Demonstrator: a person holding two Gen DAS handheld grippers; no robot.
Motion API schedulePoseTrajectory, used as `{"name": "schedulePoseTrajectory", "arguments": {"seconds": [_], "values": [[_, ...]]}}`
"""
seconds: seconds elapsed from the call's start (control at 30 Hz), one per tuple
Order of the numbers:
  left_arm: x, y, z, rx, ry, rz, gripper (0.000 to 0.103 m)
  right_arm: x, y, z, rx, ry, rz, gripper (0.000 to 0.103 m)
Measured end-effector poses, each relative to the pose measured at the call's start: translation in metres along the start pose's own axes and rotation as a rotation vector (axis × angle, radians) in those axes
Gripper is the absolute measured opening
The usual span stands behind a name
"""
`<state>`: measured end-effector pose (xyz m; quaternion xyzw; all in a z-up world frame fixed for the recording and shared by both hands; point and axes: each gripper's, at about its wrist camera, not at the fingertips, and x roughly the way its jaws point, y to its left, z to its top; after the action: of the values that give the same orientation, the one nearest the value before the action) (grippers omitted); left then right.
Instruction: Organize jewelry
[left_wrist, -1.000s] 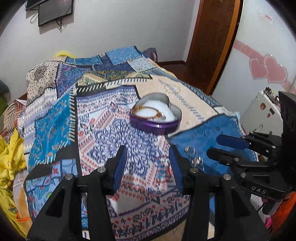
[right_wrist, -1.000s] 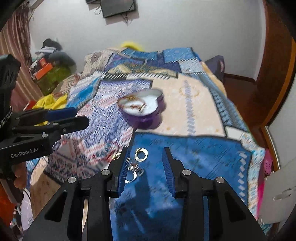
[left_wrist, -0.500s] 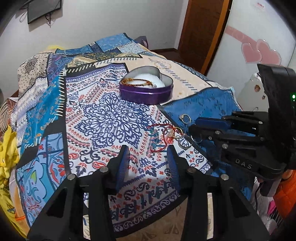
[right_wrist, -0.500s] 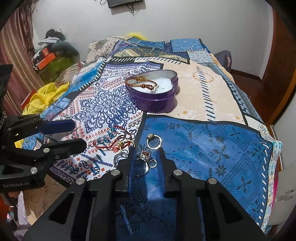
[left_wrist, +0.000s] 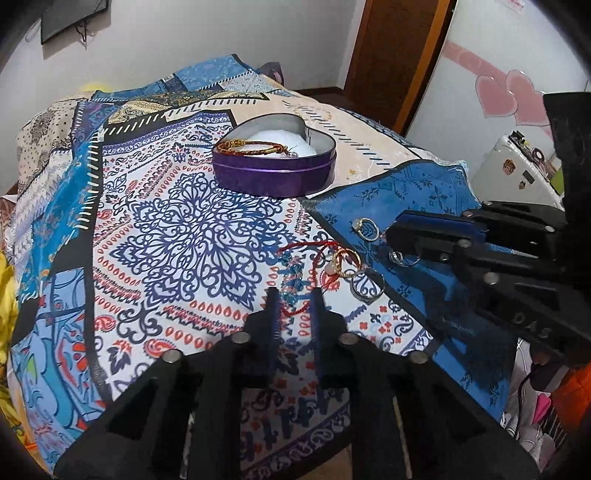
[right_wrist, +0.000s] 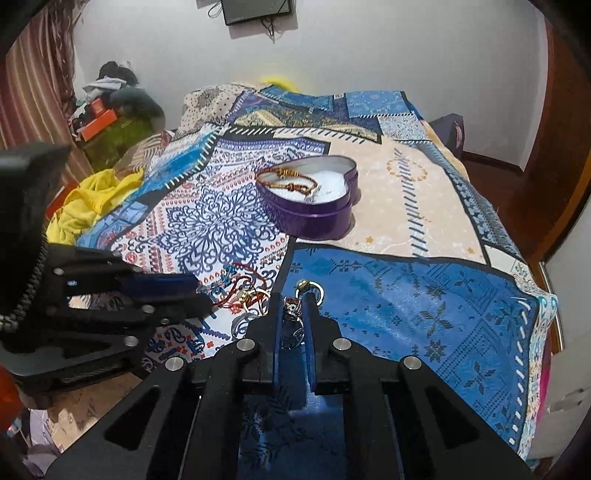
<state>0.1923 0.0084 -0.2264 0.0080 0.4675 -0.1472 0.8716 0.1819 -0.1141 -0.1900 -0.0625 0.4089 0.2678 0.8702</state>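
A: Figure: two tools at the pile of loose jewelry on the bed (left_wrist: 155, 229). What does each tool hold?

B: The left tool (left_wrist: 293, 299) has just been closing, and its jaws are nearly together over the red cord bracelet (left_wrist: 306, 258), with a strand of the cord between the tips. The right tool (right_wrist: 293, 314) has also just been closing and grips a dark patterned ring (right_wrist: 293, 307) between its pads.

A: Where should the pieces go?

B: Judging by the task, into the purple heart-shaped tin (left_wrist: 275, 173), which stands open further up the bed and already carries a braided bracelet (left_wrist: 251, 146) on its white lining.

A: How is the step done well?

B: Lift each piece straight up and slowly; the cord lies tangled with a gold ring (left_wrist: 347, 258) and beside a silver ring (left_wrist: 367, 286), so a quick pull may drag them along. Keep the ring pinched firmly, since a small hard band can slip or flick out of flat pads. Another ring (left_wrist: 365, 229) lies just beside the right tool, apart from it
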Motion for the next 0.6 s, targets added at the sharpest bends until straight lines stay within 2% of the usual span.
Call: {"name": "schedulePoseTrajectory", "arguments": {"seconds": [0.33,0.6], "values": [[-0.01,0.002,0.003,-0.037,-0.032,0.003,0.005,-0.018,-0.009,0.007,0.035,-0.05,-0.014,0.009],[-0.046,0.006,0.021,-0.043,-0.136,0.019,0.005,-0.035,-0.013,0.019,0.049,-0.103,-0.031,0.009]]}}
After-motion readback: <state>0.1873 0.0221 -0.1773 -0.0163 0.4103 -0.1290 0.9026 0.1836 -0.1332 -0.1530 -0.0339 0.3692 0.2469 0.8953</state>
